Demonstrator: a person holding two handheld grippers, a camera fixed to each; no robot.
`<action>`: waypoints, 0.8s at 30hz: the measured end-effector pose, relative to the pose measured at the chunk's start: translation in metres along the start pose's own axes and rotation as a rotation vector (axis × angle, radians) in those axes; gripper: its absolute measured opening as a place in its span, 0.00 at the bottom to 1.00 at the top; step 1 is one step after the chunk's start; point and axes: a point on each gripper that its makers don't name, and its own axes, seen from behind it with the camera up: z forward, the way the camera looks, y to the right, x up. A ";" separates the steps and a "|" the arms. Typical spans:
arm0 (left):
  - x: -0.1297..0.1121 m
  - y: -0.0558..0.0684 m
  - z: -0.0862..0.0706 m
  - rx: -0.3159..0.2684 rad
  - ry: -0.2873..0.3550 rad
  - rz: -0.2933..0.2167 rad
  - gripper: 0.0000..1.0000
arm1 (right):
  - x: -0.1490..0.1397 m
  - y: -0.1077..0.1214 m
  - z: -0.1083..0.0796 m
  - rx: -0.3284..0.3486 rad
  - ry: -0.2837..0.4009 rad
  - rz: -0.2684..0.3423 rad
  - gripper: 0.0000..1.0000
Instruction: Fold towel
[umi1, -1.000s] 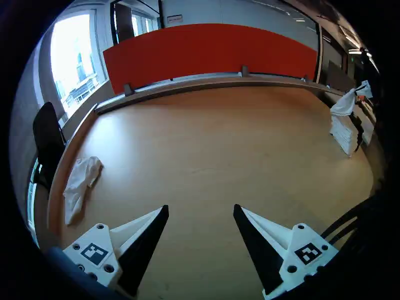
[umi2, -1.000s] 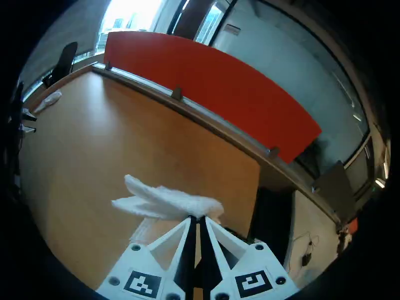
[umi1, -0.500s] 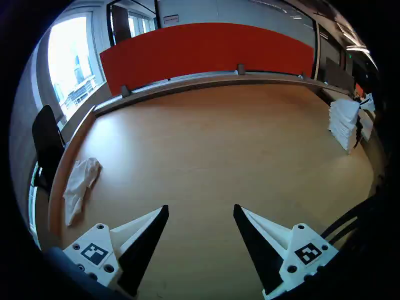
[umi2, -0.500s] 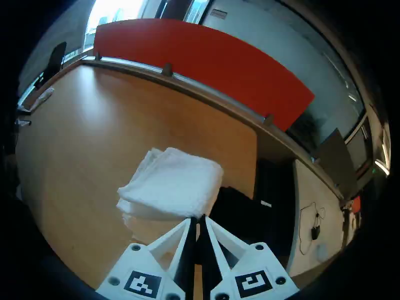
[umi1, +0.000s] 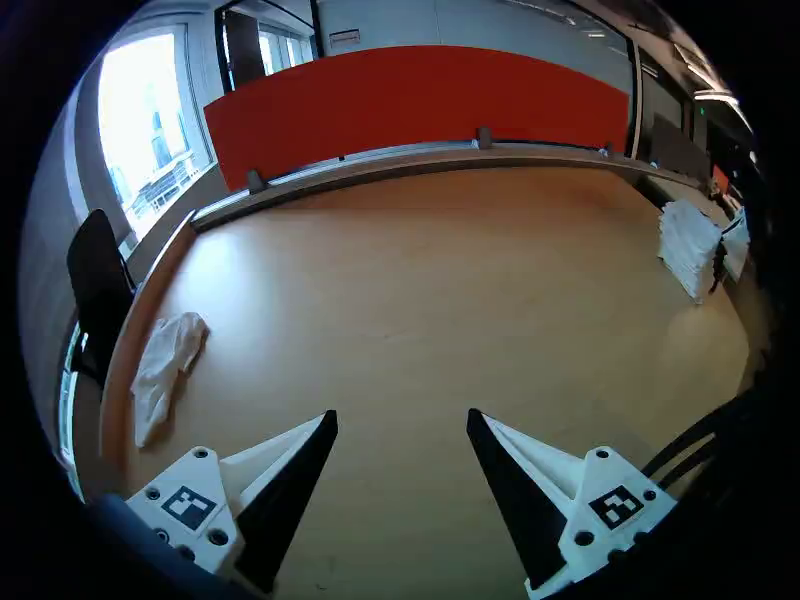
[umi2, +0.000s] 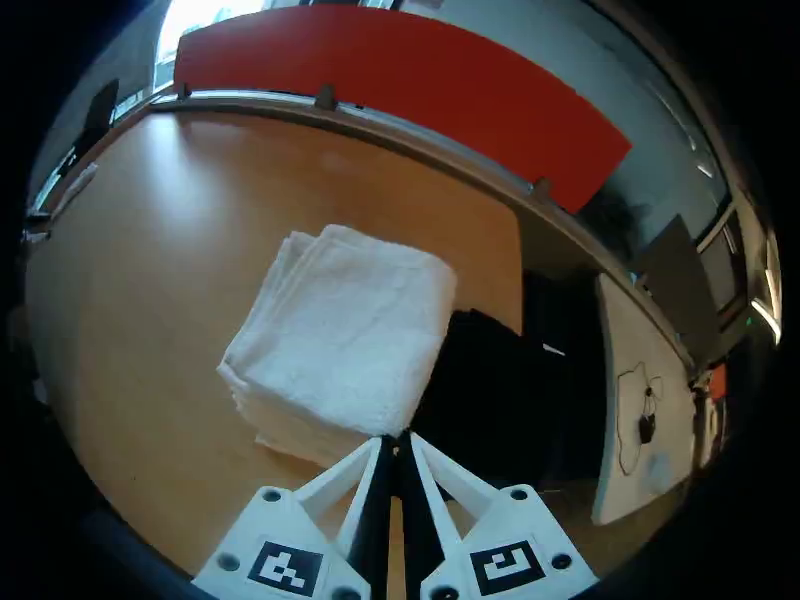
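A stack of folded white towels stands near the table's right edge, also seen far right as the stack. The top folded towel lies flat on it. My right gripper is shut, its tips pinching this towel's near corner. A crumpled white towel lies at the table's left edge. My left gripper hovers open over bare wood, with nothing between its fingers.
The wooden table is backed by a red partition on a metal rail. A black chair stands beyond the left edge. Past the right edge the floor drops away, dark.
The right gripper has brought the folded towel down from the air onto the stack, where it now lies flat. The left gripper has stayed put.
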 end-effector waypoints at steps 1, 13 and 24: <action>0.000 -0.001 0.000 0.002 0.000 0.000 0.96 | -0.003 -0.001 0.002 0.002 -0.008 0.004 0.04; -0.001 -0.005 0.000 0.012 -0.007 -0.001 0.96 | -0.021 -0.006 0.021 0.006 -0.063 0.030 0.04; 0.002 -0.003 0.003 0.009 -0.010 0.000 0.96 | -0.024 -0.006 0.024 -0.006 -0.064 0.038 0.06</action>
